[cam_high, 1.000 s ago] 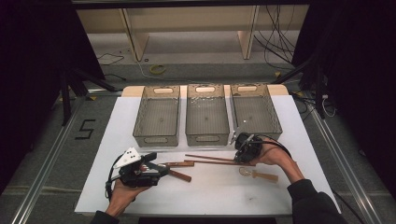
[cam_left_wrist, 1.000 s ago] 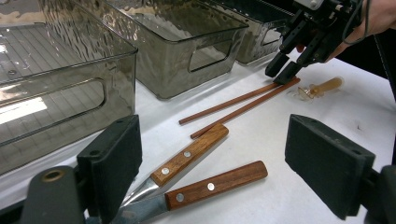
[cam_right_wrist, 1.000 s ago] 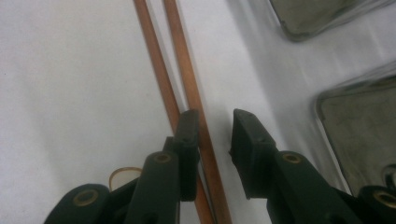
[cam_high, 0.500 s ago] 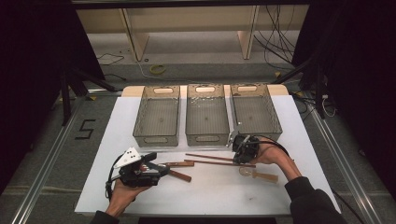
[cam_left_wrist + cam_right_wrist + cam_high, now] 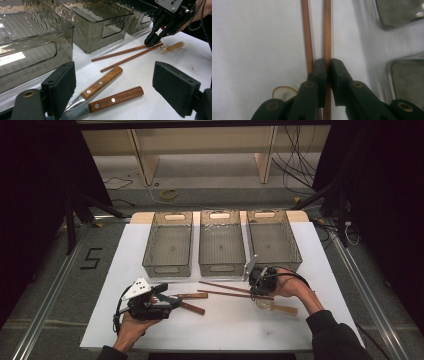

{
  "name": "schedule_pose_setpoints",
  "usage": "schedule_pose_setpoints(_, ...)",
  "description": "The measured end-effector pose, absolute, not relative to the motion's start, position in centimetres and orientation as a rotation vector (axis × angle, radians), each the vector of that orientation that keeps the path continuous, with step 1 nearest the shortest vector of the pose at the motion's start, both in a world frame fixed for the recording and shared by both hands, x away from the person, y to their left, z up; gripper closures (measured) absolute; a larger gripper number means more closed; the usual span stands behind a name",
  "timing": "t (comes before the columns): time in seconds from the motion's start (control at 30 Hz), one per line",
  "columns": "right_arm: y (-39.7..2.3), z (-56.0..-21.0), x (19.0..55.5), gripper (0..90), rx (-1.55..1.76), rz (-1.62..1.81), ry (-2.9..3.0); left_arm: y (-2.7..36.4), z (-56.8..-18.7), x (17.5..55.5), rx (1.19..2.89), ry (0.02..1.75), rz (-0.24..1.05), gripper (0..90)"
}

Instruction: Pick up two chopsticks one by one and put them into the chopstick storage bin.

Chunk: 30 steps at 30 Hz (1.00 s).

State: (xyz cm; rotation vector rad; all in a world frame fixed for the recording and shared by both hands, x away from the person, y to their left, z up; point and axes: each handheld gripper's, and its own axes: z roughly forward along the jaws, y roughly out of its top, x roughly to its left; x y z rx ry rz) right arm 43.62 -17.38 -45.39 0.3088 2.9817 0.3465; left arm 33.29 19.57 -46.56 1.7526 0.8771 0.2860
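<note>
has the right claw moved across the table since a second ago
No. In the high view the right claw sits in the same spot before the right bin. Its jaws have just been closing and now pinch one chopstick.

The high view looks forward and down on the whole table (image 5: pixel 120 320) from above the person's side, the left gripper view lies low, looking out between its jaws across the chopsticks (image 5: pixel 125 55) to the bins (image 5: pixel 100 22), and the right gripper view looks steeply down, close – the same chopsticks (image 5: pixel 327 30) running straight ahead of its jaws.
</note>
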Motion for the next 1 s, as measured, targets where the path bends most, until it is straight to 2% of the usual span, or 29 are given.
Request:
schedule_pose_setpoints(0.5, -16.2, -42.2, 41.1, 84.1, 0.253, 0.491, 2.892, 18.8, -45.6, 33.7, 1.792, 0.833, 0.278, 18.4)
schedule_pose_setpoints(0.73, -15.0, -41.2, 39.2, 84.1, 0.139, 0.493, 2.891, 16.4, -43.7, 34.0, 1.946, 0.712, 0.299, 18.7)
schedule_pose_setpoints(1.0, -13.6, -40.4, 37.1, 84.1, 0.049, 0.495, 2.881, 13.6, -42.6, 34.5, 2.14, 0.57, 0.214, 22.4)
